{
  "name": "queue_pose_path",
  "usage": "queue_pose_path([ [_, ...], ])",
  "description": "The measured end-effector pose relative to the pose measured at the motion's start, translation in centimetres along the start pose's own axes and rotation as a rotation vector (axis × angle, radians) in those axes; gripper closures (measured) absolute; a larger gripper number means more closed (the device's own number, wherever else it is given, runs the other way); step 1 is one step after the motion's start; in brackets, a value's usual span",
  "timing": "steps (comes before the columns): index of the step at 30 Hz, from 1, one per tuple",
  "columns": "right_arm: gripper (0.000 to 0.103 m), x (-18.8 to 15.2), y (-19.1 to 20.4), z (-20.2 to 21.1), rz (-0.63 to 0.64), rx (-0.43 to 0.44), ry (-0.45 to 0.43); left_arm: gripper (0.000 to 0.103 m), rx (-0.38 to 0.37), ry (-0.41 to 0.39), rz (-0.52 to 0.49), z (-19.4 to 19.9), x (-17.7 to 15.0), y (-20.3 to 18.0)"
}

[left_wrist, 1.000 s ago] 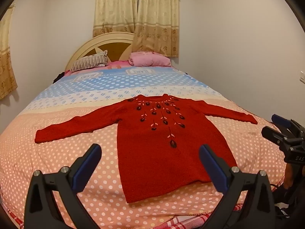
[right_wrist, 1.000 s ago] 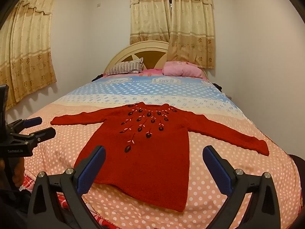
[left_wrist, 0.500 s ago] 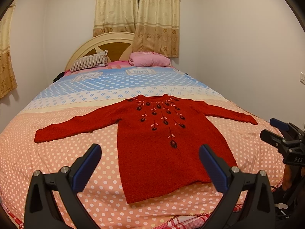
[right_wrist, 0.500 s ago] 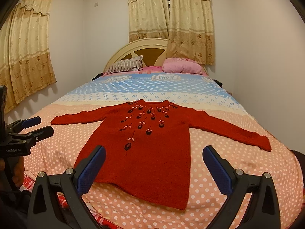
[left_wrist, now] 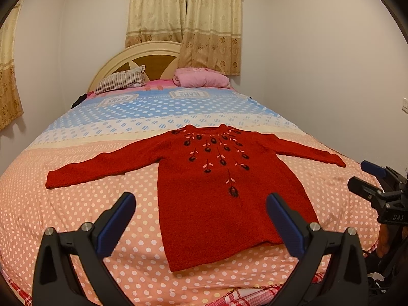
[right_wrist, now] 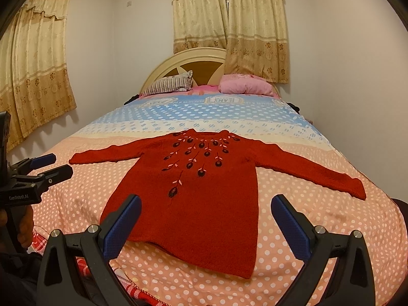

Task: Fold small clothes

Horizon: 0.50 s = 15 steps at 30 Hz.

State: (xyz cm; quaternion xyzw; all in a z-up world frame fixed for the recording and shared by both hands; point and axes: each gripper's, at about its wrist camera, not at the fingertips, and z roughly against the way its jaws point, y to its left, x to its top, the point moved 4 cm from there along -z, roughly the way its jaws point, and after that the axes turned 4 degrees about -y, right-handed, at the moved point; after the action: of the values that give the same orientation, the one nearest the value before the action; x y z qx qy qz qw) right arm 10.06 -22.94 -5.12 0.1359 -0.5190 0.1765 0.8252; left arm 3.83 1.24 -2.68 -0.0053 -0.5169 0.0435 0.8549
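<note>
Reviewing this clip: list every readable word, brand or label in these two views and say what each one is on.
"GenRobot.AI": on the left gripper, seen in the right wrist view.
"DAS": on the right gripper, seen in the left wrist view; the print is cut off.
"JEANS", upside down: patches on the bedspread.
Smaller print on those patches is too blurred to read.
The red sweater carries embroidery only, no text.

Red embroidered sweater (left_wrist: 224,193) flat, face-up, sleeves spread, on dotted bedspread (left_wrist: 76,204).

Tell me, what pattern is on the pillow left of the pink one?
The pillow has thin dark and pale stripes, clearest in the right wrist view.
</note>
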Motion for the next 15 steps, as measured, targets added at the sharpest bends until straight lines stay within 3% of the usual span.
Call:
queue_pose_path([
  [15,0.001,-0.24,0.23,-0.15,0.005,0.002,0.007,0.000,0.001,0.009,0.006,-0.17,-0.03,0.44],
])
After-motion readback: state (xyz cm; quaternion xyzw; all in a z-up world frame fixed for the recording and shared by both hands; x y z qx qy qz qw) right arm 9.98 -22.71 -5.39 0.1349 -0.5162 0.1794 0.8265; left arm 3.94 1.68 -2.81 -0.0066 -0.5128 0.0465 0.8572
